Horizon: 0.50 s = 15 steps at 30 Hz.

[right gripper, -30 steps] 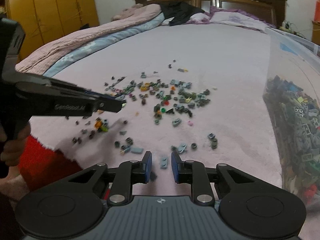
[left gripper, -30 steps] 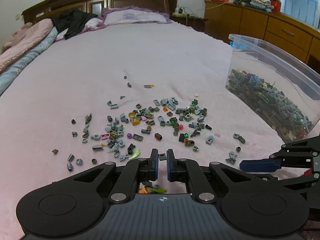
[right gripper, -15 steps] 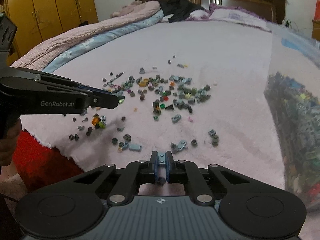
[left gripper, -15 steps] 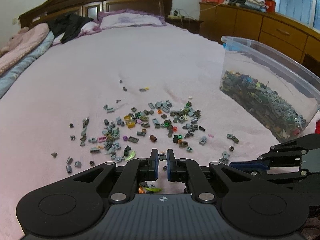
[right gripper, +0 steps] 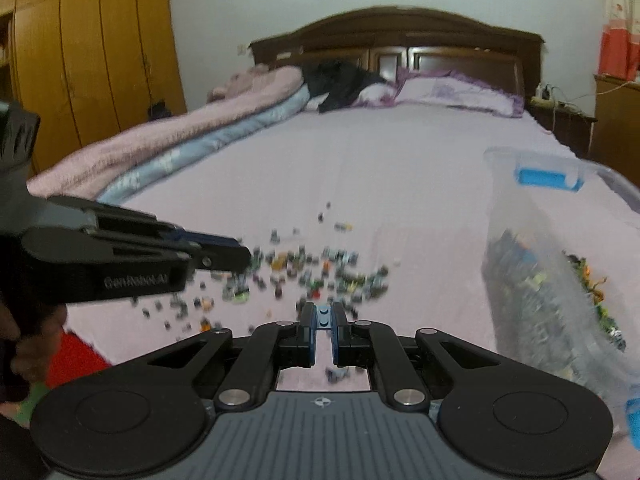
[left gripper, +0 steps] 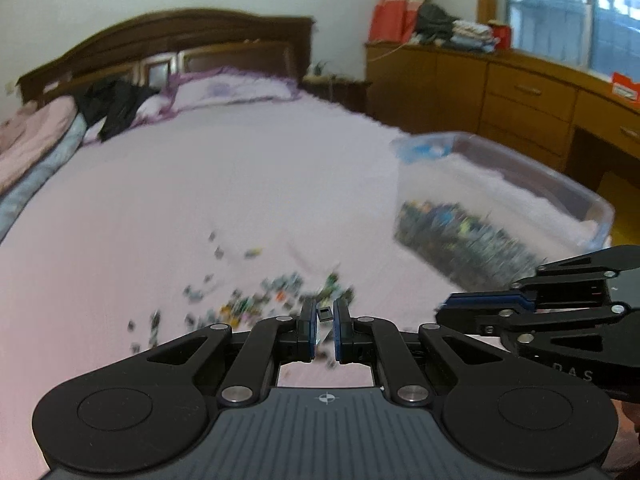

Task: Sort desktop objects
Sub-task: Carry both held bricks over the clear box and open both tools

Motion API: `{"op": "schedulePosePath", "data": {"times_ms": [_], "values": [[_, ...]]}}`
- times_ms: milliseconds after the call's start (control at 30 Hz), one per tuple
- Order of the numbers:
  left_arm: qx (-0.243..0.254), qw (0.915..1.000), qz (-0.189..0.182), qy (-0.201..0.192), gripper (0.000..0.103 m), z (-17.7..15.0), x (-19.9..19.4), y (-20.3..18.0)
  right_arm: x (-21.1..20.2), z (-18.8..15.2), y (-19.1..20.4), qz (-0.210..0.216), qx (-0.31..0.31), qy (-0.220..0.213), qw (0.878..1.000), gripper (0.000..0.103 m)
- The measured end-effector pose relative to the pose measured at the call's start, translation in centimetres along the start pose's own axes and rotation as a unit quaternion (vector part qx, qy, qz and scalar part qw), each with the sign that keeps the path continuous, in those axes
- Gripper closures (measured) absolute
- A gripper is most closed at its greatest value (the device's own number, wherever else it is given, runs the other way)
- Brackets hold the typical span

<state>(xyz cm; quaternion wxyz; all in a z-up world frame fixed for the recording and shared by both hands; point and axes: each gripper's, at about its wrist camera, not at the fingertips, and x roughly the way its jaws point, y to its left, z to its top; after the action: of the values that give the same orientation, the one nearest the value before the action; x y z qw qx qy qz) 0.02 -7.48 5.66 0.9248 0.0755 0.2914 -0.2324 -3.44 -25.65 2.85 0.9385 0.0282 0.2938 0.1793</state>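
Small toy bricks point(left gripper: 276, 296) lie scattered on the pink bedspread, blurred in both views. My left gripper point(left gripper: 324, 314) is shut on a small dark grey brick point(left gripper: 324, 313) pinched between its blue pads, lifted above the scatter. My right gripper point(right gripper: 323, 316) is shut on a small blue-grey studded plate point(right gripper: 323, 315), also raised over the loose bricks point(right gripper: 320, 272). The right gripper point(left gripper: 448, 306) reaches in from the right of the left wrist view; the left gripper point(right gripper: 244, 258) crosses the left of the right wrist view.
A clear plastic bin point(left gripper: 512, 184) part-filled with mixed bricks stands on the bed to the right, seen also as the bin point(right gripper: 560, 288) in the right wrist view. Folded quilts point(right gripper: 168, 148) line the bed's left side. Wooden drawers point(left gripper: 520, 96) stand beyond the bin.
Both grippers have risen off the bedspread with their bricks. The right gripper's jaws closed onto the blue-grey plate that lay between them a second ago. The bin now sits more in front.
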Motion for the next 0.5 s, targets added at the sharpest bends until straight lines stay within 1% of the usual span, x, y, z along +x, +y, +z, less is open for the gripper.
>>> {"op": "schedulePosePath", "data": {"times_ms": [200,500], "values": [[0.030,0.9982,-0.040,-0.034,0.093,3.4,0.4,-2.6,-2.5,1.7,-1.3,-0.035,0.004,-0.038,0.999,0.095],[0.063,0.9915,-0.103,-0.048,0.093,7.4,4.2,-8.0,-6.5,2.1,-5.7,-0.108,0.046,-0.072,0.991,0.095]]}}
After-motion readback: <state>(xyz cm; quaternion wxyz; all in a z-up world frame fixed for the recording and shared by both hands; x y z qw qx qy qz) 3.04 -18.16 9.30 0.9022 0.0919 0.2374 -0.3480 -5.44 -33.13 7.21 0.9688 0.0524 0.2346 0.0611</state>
